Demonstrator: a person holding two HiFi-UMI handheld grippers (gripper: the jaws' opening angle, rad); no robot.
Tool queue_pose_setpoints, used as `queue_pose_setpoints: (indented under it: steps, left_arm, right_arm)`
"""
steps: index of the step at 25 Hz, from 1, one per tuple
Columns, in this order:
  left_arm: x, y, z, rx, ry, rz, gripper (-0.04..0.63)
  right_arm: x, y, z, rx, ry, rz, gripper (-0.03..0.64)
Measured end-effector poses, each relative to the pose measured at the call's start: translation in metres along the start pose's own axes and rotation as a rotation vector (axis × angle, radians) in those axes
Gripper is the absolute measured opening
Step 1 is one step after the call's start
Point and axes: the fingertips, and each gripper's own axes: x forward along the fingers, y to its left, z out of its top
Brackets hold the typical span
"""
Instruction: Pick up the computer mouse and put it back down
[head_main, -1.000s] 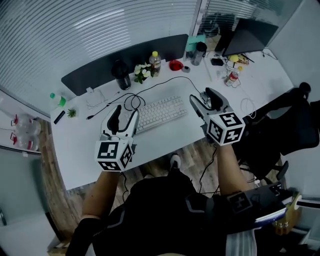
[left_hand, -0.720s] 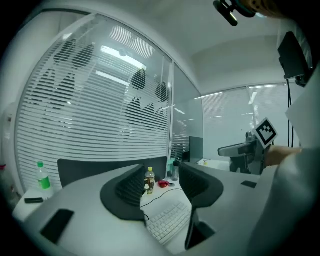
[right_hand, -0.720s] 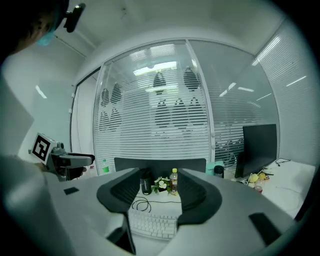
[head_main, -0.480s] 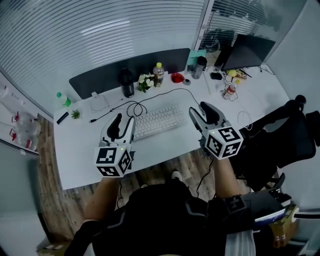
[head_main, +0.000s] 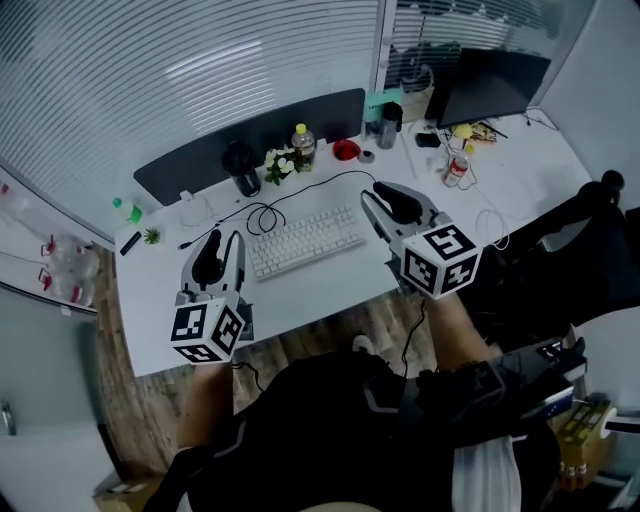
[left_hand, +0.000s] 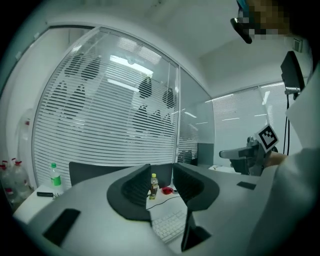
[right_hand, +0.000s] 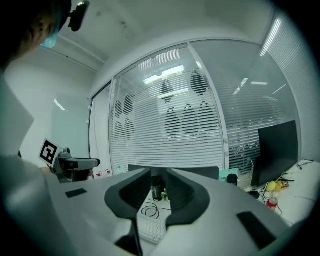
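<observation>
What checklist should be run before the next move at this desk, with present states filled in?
1. Left gripper empty: ok. The jaws are apart, have just been closing, and nothing is between them.
2. Right gripper empty: ok. There is a narrow gap, the jaws have just been closing, and nothing is between them.
3. Computer mouse located: cannot tell. No view shows it plainly.
4. Both off the desk: ok. Each is held above it.
5. Keyboard clear of contact: ok. It lies between the two, and neither touches it.
</observation>
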Motion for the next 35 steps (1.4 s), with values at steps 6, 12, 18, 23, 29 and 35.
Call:
queue_pose_setpoints:
  steps: [6, 12, 18, 23, 29, 35]
  left_arm:
    - [-0.005, -0.009, 0.004, -0.051, 0.002, 0.04, 0.044]
    - [-0.008, -0.013, 0.01, -0.043, 0.016, 0.059, 0.029]
    - [-0.01, -0.01, 0.003, -0.002, 0.044, 0.086, 0.029]
    - [-0.01, -0.002, 0.003, 0.004, 0.043, 0.12, 0.029]
    - [-0.011, 0.009, 0.003, 0.025, 0.059, 0.161, 0.029]
    - [-0.006, 0.001, 0.005, 0.031, 0.064, 0.15, 0.029]
  right_arm:
    - [-0.001, 0.002, 0.001, 0.018, 0.004, 0.057, 0.003]
    - [0.004, 0.003, -0.005, 0.004, 0.034, 0.073, 0.0]
    - [0.008, 0.001, -0.014, 0.007, 0.059, 0.064, -0.002]
    - [0.009, -0.002, -0.013, 0.003, 0.058, 0.049, -0.002]
    - [0.009, -0.006, -0.006, 0.012, 0.025, 0.046, -0.002]
    - [0.006, -0.014, -0.003, 0.019, 0.02, 0.03, -0.002]
